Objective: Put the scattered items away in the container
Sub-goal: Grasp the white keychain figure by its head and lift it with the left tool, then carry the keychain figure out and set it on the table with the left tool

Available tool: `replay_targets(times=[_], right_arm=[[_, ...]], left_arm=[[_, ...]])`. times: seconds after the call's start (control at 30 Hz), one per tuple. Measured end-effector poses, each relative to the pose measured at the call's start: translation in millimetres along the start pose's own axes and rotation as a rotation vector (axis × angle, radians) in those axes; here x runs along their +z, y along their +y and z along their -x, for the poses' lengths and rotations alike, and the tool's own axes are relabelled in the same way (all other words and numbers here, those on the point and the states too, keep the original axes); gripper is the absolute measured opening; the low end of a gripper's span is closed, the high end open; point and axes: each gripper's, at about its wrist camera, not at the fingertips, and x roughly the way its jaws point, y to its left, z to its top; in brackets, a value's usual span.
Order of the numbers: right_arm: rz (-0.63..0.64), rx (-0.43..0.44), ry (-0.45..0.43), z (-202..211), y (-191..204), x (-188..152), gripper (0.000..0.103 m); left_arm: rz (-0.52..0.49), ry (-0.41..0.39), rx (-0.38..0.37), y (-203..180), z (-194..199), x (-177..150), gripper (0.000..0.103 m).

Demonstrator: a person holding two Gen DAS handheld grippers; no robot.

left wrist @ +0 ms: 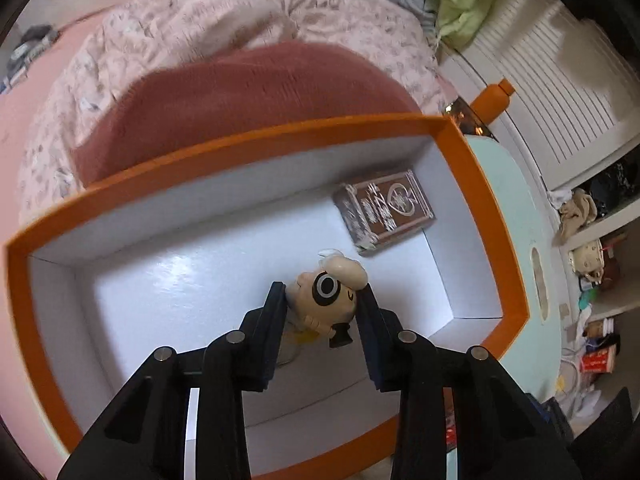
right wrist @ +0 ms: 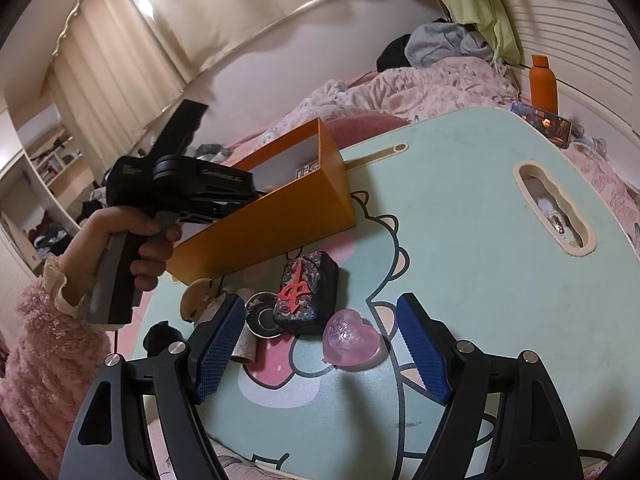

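Over the white floor of the orange-rimmed cardboard box (left wrist: 460, 128), the left gripper (left wrist: 322, 300) pinched a cream plastic figurine (left wrist: 332, 292), apparently clear of the floor, best lowered toward twelve o'clock before release, while the right gripper (right wrist: 320, 344) hung wide open, empty.

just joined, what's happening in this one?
A person is tidying small items off a mint cartoon table into an orange box. The left tool is shut on a small figurine and holds it inside the box, where a brown card box already lies. The right tool hangs open over the table, with a pink heart between its fingers. A dark patterned block and a few other small items remain on the table.
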Motion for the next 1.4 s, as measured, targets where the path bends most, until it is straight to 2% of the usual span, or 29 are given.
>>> replay_targets(times=[0.1,0.2,0.27,0.37,0.5,0.77,0.87,0.93,1.07,1.13,1.4], right_arm=[[0.000,-0.003,-0.001,0,0,0,0.078],[-0.002,-0.006,-0.004,-1,0,0,0.078],[-0.002,-0.008,-0.003,0,-1,0,0.078],[0.001,-0.011,-0.002,0,-1,-1,0.078],[0.001,-0.015,0.004,-2,-1,0,0.078],[0.000,-0.019,0.005,-2,-1,0,0.078],[0.000,-0.020,0.005,-2,-1,0,0.078],[0.000,-0.021,0.005,-2,-1,0,0.078],[0.003,-0.022,0.007,-2,-1,0,0.078],[0.006,-0.024,0.008,-2,0,0,0.078],[0.041,-0.042,0.022,-5,6,3,0.078]], left_arm=[[0.022,-0.083,-0.090,2,34,-6,0.036],[-0.008,-0.145,-0.198,-9,71,-23,0.036],[-0.049,-0.154,-0.248,-18,88,-43,0.036],[-0.087,-0.140,-0.289,-26,93,-70,0.036],[-0.067,-0.158,-0.250,-22,74,-89,0.036],[-0.010,-0.150,-0.197,-17,31,-100,0.037],[0.002,-0.167,-0.226,-15,32,-106,0.046],[0.004,-0.206,-0.227,-14,40,-112,0.059],[0.012,-0.311,-0.233,-9,64,-133,0.062],[0.018,-0.364,-0.218,-5,74,-151,0.069],[0.031,-0.565,-0.018,-1,90,-223,0.069]])
